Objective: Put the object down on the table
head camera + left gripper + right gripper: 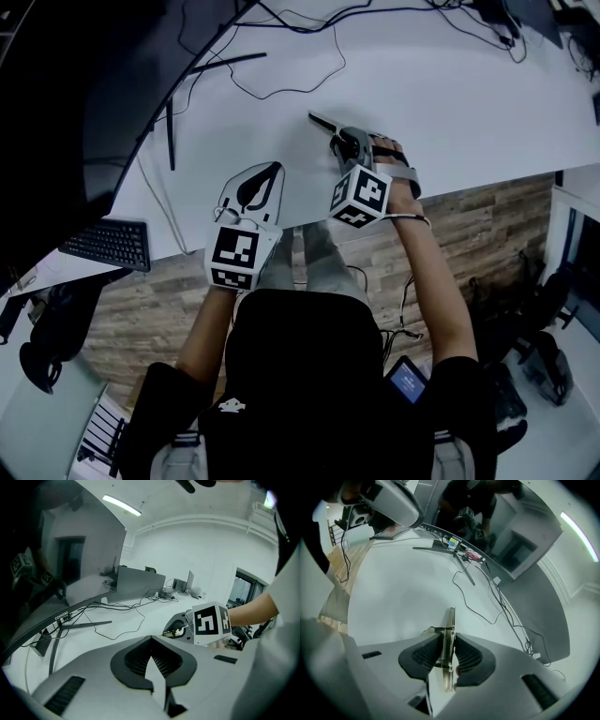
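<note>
Metal strip [450, 618] clamped edge-on in the right claw [447, 636], over the white table [450, 103].
Its long axis runs out past the pads, slanting down and away from the person, so the far end would likely meet the table first; whether it already touches, I cannot tell. Left claw [150, 641], jaws together and empty, hangs just beside, nearer the table's edge.

Black short-sleeved top [291, 366], light grey trousers [314, 267]; the left hand-held gripper [253, 187] and right hand-held gripper [345, 142] are grey, black-padded, with black-and-white marker cubes [236, 255].
</note>
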Demonstrator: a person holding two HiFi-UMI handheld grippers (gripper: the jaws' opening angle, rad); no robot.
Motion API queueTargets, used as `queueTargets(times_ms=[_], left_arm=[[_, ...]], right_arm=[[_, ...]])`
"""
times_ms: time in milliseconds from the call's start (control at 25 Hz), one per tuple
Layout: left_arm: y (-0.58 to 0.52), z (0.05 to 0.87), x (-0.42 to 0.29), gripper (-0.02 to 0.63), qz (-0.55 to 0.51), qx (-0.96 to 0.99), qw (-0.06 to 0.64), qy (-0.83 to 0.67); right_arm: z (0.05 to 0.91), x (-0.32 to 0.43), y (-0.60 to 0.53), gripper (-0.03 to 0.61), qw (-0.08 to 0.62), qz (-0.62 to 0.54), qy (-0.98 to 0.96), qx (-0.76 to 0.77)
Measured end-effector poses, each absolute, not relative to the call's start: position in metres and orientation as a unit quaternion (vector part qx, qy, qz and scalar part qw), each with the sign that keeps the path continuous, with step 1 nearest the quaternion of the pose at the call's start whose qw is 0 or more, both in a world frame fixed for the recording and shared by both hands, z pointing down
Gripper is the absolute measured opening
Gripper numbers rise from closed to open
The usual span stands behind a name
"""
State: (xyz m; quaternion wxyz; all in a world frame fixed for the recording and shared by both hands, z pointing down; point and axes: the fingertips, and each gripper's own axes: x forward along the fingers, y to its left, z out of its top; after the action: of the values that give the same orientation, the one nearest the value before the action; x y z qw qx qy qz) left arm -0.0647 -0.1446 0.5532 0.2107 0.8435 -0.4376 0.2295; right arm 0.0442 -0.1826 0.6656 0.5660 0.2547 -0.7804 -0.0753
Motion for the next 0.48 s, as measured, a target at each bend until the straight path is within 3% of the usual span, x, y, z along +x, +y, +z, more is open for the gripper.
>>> queueTargets(times_ms=[480], left_arm=[[-0.1416,0.5575,-0.0628,0.014,0.231,0.843,0.215,-0.436]], right_arm=[[0.6689,0.0447,-0.1809,0.101,0.567,-0.077,-0.778,0.262]])
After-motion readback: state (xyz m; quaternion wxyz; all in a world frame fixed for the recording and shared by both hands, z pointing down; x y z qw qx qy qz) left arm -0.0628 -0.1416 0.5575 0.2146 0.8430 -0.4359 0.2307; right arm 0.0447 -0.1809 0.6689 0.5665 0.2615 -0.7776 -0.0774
